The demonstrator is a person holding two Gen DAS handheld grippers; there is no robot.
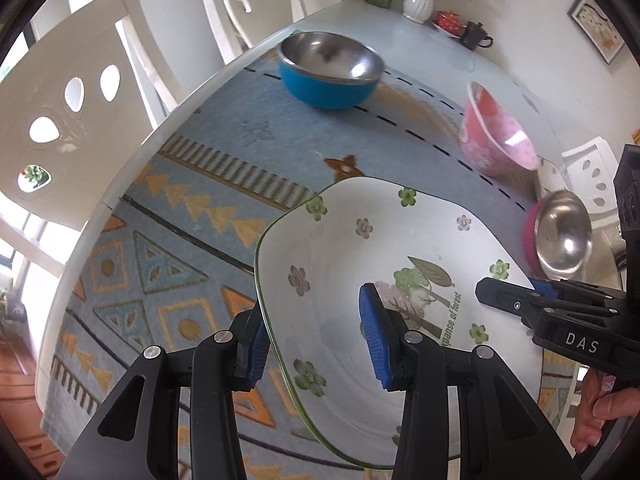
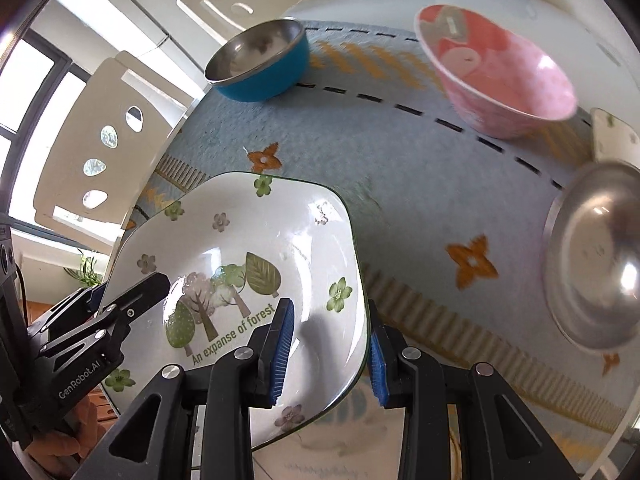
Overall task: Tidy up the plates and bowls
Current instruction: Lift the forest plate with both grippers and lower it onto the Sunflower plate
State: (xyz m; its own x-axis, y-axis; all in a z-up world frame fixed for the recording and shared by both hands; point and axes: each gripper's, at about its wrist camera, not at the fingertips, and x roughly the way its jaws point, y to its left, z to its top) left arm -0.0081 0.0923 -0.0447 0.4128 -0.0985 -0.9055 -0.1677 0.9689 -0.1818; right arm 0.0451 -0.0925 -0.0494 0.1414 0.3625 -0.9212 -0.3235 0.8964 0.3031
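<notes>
Right wrist: glossy squarish floral plate (image 2: 256,248) straddled by ribbed blue-padded right claw (image 2: 330,354).

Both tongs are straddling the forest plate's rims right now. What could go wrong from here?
1. Both the left tongs and the right tongs straddle opposite rims of the square floral plate with visible gaps; lifting before they close could let it slip.
2. The plate looks glossy, so a thin rim pinch may slide.
3. The pink steel bowl and pink floral bowl sit nearby; a swing to that side could knock them.
</notes>
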